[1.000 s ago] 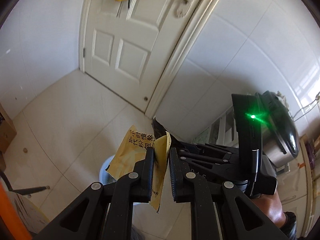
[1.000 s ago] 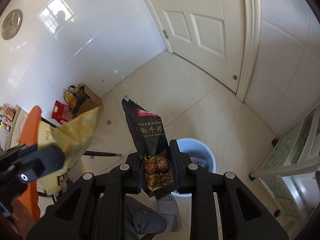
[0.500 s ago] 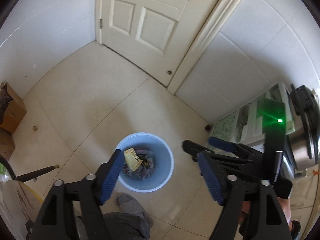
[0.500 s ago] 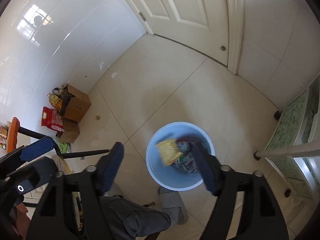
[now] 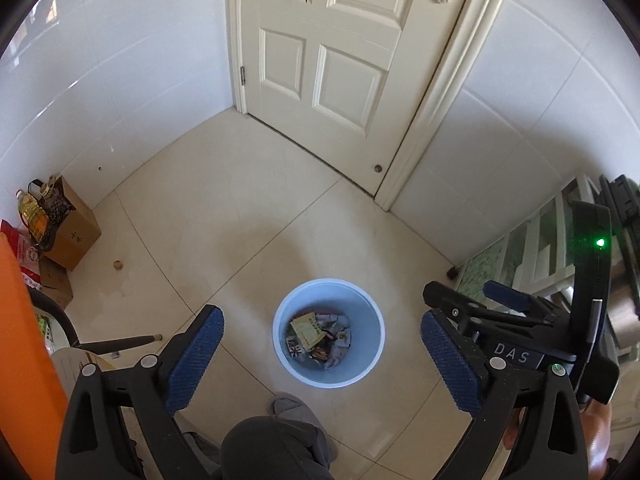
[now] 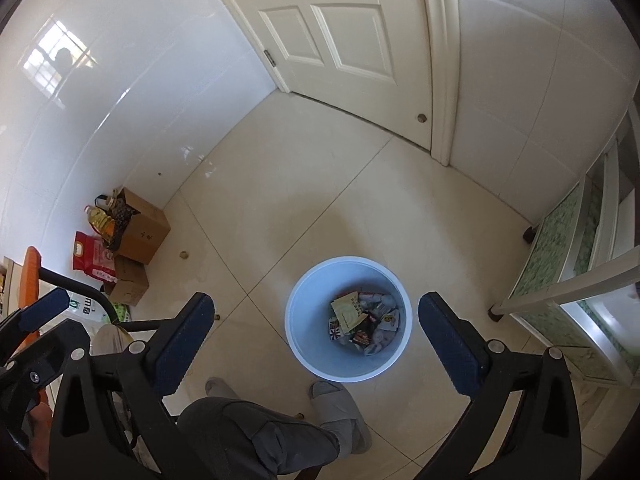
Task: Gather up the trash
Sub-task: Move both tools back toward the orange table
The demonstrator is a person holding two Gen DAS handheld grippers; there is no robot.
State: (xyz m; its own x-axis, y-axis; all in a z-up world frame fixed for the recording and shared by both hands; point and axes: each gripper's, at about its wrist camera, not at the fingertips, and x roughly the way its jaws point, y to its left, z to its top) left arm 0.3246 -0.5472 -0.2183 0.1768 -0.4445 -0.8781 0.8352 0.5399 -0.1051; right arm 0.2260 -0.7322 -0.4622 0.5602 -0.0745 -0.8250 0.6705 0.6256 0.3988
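- Left claw: spread wide over the bin, nothing between the blue ribbed pads, jaws just opened further.
- Right claw: likewise spread wide and empty, jaws just opened further, poised above the same bin; also visible at the right edge of the left wrist view.
- Below the claws: grey trouser leg and grey slippers of the person, standing just beside the bin.
- Round pale-blue plastic waste bin: upright on the cream tiled floor, directly under both claws.
- Crumpled snack wrappers at the bin's bottom: yellow printed paper-like sachet on top, dark foil packet just beside it among other scraps.
- Handling, judged: wrappers very light, thin, floppy, foil ones slippery; no fragility; best pinched flat across a free edge or corner, well inside the pads, so as not to slide out or flutter.
- Farther left: brown cardboard boxes, a yellow oil bottle and a red bag against the wall; unclear whether any counts as trash.
- Farthest: white panelled door, closed.
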